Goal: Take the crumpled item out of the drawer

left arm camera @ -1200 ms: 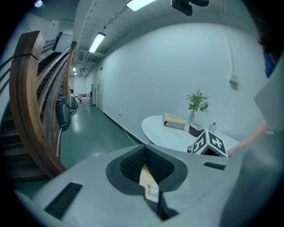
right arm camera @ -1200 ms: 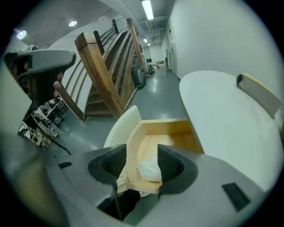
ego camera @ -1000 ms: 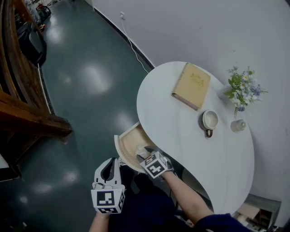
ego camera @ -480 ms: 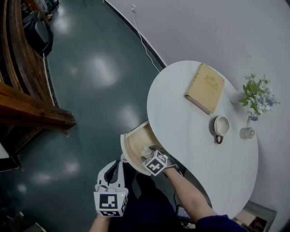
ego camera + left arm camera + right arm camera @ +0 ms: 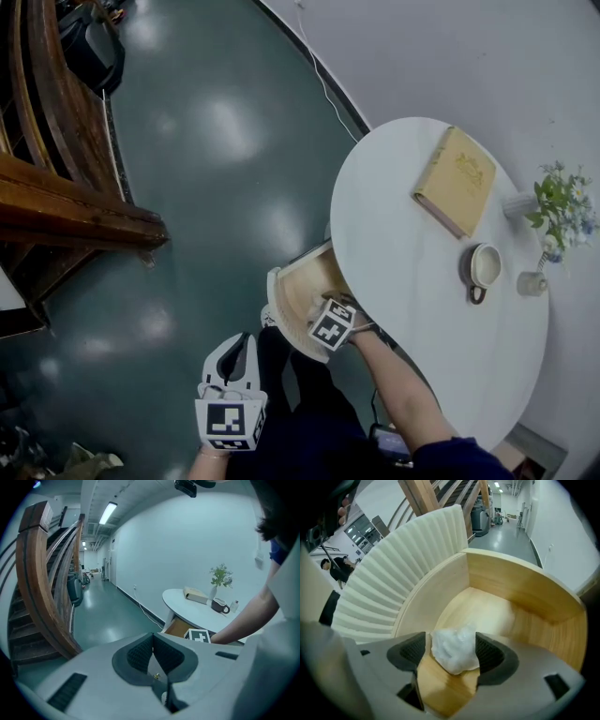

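Note:
The crumpled white item (image 5: 454, 648) lies on the wooden floor of the open drawer (image 5: 520, 592). My right gripper (image 5: 452, 652) reaches into the drawer (image 5: 302, 289) with the item between its jaws. Those jaws are opening, and the pads stand just beside the item without pressing on it. In the head view the right gripper (image 5: 319, 309) is at the drawer under the edge of the round white table (image 5: 403, 309), and the item is hidden there. My left gripper (image 5: 236, 345) hangs lower left over the floor, shut and with nothing in it (image 5: 153, 641).
On the table are a tan book (image 5: 456, 181), a cup (image 5: 483, 266), a small jar (image 5: 532, 283) and a vase of flowers (image 5: 561, 202). The drawer has a white ribbed front (image 5: 393, 573). A wooden staircase (image 5: 56, 187) stands at the left across the green floor.
The head view has swung, so the table and drawer now sit further right. My right gripper has stayed at the drawer and gone a little deeper. The left gripper has barely moved.

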The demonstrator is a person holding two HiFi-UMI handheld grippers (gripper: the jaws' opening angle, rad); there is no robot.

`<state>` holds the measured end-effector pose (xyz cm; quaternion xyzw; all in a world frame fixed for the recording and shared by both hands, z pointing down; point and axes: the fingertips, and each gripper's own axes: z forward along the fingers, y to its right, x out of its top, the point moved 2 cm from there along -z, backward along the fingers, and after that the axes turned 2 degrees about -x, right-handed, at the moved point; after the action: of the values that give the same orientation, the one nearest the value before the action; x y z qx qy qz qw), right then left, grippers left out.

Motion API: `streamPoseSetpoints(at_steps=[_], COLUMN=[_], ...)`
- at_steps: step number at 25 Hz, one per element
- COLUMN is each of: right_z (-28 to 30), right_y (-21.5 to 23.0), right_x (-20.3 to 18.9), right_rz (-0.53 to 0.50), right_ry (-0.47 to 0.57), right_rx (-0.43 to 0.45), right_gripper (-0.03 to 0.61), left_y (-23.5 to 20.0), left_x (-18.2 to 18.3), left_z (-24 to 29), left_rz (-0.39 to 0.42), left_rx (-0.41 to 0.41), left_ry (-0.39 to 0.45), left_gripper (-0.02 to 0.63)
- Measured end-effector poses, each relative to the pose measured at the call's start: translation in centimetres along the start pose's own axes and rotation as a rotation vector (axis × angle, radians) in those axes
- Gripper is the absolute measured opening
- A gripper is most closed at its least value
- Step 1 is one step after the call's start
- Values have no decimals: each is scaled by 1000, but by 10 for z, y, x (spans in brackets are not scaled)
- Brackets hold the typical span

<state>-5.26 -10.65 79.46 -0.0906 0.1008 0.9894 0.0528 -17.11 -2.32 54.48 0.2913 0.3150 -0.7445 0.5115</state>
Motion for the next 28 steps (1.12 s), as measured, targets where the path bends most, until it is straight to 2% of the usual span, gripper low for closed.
streamPoseSetpoints(at_steps=[5, 10, 13, 17, 22, 28], right_z=[17, 29, 37, 43, 42, 39], right_y=[0, 8, 9, 12, 21, 29], right_x=[-2, -4, -9, -10, -8, -7], right_rz=[-56, -98, -131, -125, -100, -55], right_ry=[-53, -88, -145, -193, -194, -180], right_rx=[18, -2, -6, -3, -55, -85], right_gripper=[347, 347, 346, 344, 246, 170], left_y=[-5, -12, -16, -23, -31, -33], left_x=[-6, -18, -25, -30, -32, -34], left_z=[0, -2, -4, -6, -7, -5], left_rz=[-9, -29, -41, -69, -84, -89], left_rx=[11, 32, 42, 53, 63, 67], left_ry=[-16, -42, -58, -65, -59, -61], left_gripper=[5, 5, 5, 5, 5, 5])
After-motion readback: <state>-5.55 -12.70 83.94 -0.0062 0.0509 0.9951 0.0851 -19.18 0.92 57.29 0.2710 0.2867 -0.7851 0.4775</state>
